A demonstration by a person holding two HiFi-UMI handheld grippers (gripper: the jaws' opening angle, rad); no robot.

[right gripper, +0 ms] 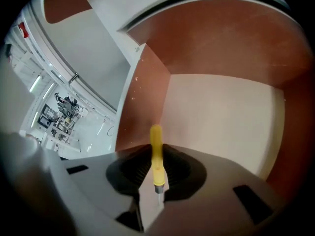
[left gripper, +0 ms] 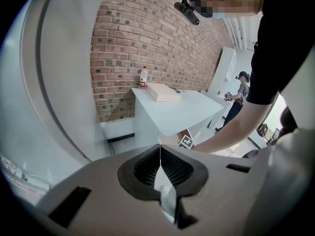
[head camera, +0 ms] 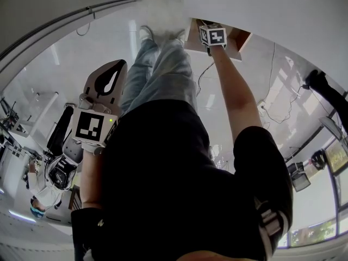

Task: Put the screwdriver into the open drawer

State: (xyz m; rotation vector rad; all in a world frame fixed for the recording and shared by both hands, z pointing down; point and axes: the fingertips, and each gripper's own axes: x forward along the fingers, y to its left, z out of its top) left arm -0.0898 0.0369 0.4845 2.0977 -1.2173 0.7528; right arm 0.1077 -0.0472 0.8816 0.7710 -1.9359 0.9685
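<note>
In the right gripper view, my right gripper [right gripper: 156,150] is shut on the yellow handle of the screwdriver [right gripper: 156,154]. The handle points forward past the jaws and the metal shank runs back between the pads. It hangs inside the open drawer [right gripper: 142,97], above its pale bottom, with brown walls around. In the head view the right gripper [head camera: 213,36] reaches down into the drawer [head camera: 240,41]; its jaws are hidden behind the marker cube. My left gripper [head camera: 117,69] is held at the left, away from the drawer. In its own view the left gripper [left gripper: 160,149] is shut on nothing.
A white counter [left gripper: 182,109] carries a flat box [left gripper: 162,91] and a bottle [left gripper: 143,76] before a brick wall [left gripper: 147,33]. Another person [left gripper: 238,95] stands far off. A cable [head camera: 202,72] lies on the pale floor beside my legs [head camera: 157,75].
</note>
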